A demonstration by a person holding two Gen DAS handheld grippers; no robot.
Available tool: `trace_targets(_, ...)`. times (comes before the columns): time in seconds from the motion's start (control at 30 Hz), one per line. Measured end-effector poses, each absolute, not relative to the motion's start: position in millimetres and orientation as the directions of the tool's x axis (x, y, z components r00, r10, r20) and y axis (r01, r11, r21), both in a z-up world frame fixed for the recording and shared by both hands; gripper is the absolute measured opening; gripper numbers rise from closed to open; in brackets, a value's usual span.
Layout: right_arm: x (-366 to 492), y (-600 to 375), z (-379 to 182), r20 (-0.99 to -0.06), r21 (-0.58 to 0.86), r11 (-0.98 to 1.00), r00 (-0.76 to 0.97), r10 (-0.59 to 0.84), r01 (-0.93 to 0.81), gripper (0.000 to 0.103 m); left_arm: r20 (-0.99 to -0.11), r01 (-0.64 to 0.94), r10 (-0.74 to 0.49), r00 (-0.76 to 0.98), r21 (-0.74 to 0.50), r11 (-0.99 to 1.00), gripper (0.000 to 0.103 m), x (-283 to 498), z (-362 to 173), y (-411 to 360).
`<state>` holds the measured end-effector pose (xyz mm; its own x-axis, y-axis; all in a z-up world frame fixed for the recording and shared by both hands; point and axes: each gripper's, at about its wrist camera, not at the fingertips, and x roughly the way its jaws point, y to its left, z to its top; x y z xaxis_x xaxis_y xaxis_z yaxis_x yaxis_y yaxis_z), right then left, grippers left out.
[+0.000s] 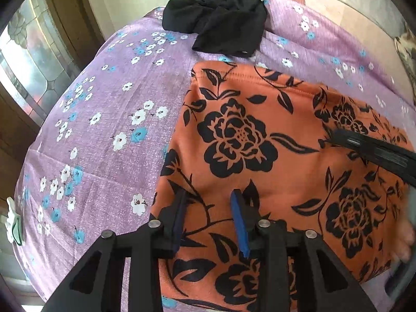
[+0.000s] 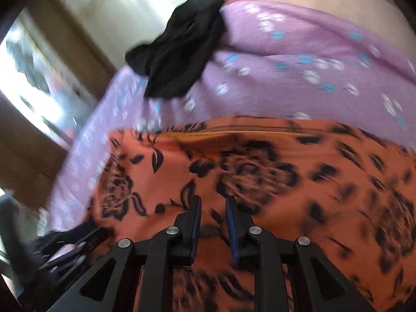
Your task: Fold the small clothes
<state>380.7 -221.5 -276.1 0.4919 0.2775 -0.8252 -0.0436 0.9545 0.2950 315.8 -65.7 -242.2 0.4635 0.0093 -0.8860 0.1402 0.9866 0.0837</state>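
Observation:
An orange garment with black roses (image 1: 273,161) lies spread flat on the bed; it also shows, blurred, in the right wrist view (image 2: 273,182). My left gripper (image 1: 210,195) is open and empty, just above the garment's left part. My right gripper (image 2: 213,200) is open and empty over the garment; its fingers (image 1: 374,150) reach in from the right in the left wrist view. A crumpled black garment (image 1: 223,15) lies at the far edge of the bed, also in the right wrist view (image 2: 179,52).
The bed is covered by a purple sheet with white and blue flowers (image 1: 104,135). A peach pillow (image 1: 325,2) lies beyond the black garment. A window and wooden frame (image 1: 33,59) stand past the bed's left edge.

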Motion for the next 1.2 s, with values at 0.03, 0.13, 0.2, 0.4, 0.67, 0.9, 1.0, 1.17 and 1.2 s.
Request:
trace_targets(0.03,394.5,-215.9,-280.3,-0.834,0.264,0.964,0.495,0.243,-0.027,0.023,-0.886,0.144,0.013,0.464,0.090,0.985,0.038,316.1,-242.4,-66.8)
trace_targets(0.13,432.5,-224.3,-281.5,-0.817,0.295,0.954,0.532,0.223,0.053,0.023,-0.884,0.152,0.019,0.467,0.102,0.983,0.041,317.2,-242.7,-67.7)
trace_targets(0.2,439.9,-240.7,-281.0,-0.806,0.374,0.920,0.533,0.260,0.117,0.023,-0.882,0.153,0.025,0.470,0.109,0.982,0.045,317.7,-242.9,-67.9)
trace_targets(0.4,389.5,-274.3,-257.2,-0.790,0.317,0.939,0.585,0.185,0.131,0.023,-0.871,0.149,0.053,0.488,0.143,0.978,0.054,317.8,-244.6,-69.9)
trace_targets(0.67,260.7,-314.6,-274.7,-0.844,0.244,0.960,0.519,0.139,0.139,0.023,-0.821,0.158,0.009,0.571,0.120,0.980,0.056,292.6,-225.6,-73.7)
trace_targets(0.9,201.9,-327.3,-267.6,-0.804,0.286,0.951,0.570,0.170,0.121,0.023,-0.729,0.166,-0.059,0.683,0.076,0.983,0.057,271.0,-190.9,-81.4)
trace_targets(1.0,201.2,-335.0,-261.4,-0.765,0.334,0.934,0.616,0.187,0.130,0.024,-0.701,0.153,-0.047,0.712,0.089,0.984,0.057,269.3,-183.6,-86.9)
trace_targets(1.17,214.8,-343.0,-262.1,-0.763,0.301,0.943,0.629,0.151,0.138,0.024,-0.682,0.144,-0.045,0.730,0.089,0.986,0.057,269.6,-178.7,-91.2)
trace_targets(1.2,216.8,-344.9,-264.1,-0.768,0.298,0.944,0.622,0.149,0.142,0.024,-0.679,0.142,-0.045,0.733,0.089,0.986,0.057,269.7,-177.5,-91.9)
